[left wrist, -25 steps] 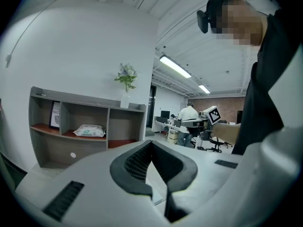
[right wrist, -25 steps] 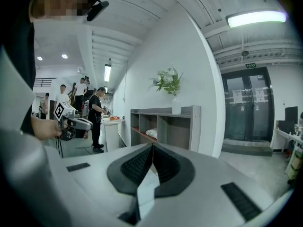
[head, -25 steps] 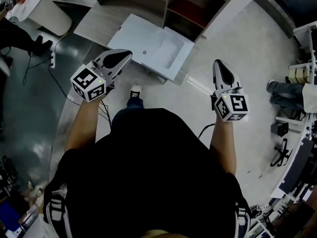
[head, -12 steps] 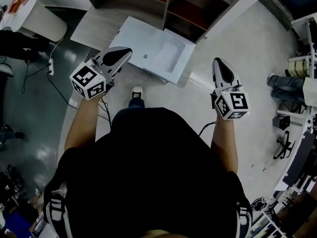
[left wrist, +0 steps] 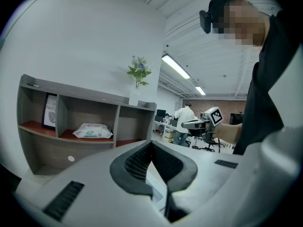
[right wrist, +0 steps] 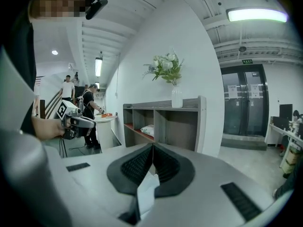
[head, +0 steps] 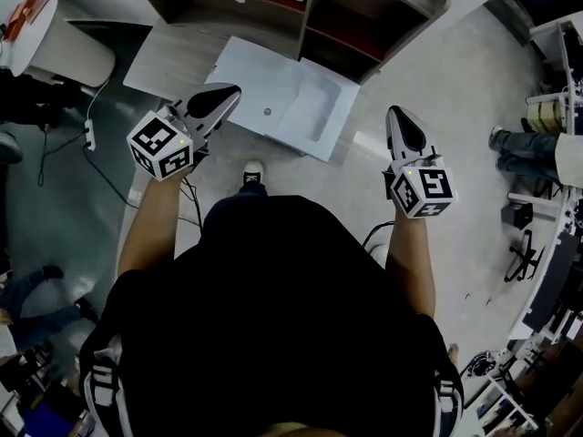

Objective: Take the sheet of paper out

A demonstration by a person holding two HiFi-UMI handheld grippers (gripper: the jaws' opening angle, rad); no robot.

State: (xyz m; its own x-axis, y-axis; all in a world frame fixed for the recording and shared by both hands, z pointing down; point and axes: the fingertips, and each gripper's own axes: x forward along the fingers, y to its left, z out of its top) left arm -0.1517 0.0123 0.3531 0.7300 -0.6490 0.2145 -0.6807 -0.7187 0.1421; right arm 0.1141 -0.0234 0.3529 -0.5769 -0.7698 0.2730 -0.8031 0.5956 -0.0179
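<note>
1. You stood on the floor [head: 455, 107], looking steeply down at a white unit [head: 273, 94] that sat low in front of an open shelf [head: 364, 16].
2. Your left gripper [head: 228, 92] was held out level, its tip over the near left edge of the unit in the head view. Its jaws were together, with nothing between them.
3. Your right gripper [head: 396, 115] was held out to the right of the unit, over bare floor. Its jaws also met at the tip and held nothing.
4. The sheet could not be made out in any view. Judging by the task, it probably lay in or on the unit, perhaps in the sunken tray on its top.
5. The step in hand looked like the approach, with no reach begun.
6. To do it well, you needed to find the sheet's free edge before choosing a gripper. The left one was nearer the unit.
7. That gripper's jaws had to be parted before it came down, since closed jaws would only push paper away.
8. A flat, shallow entry along the sheet suited best, pinching one edge and drawing it straight out so it would not crease or tear.
9. The spare gripper was best kept off the unit and clear of the wipes pack [left wrist: 93, 131] on the shelf.
</note>
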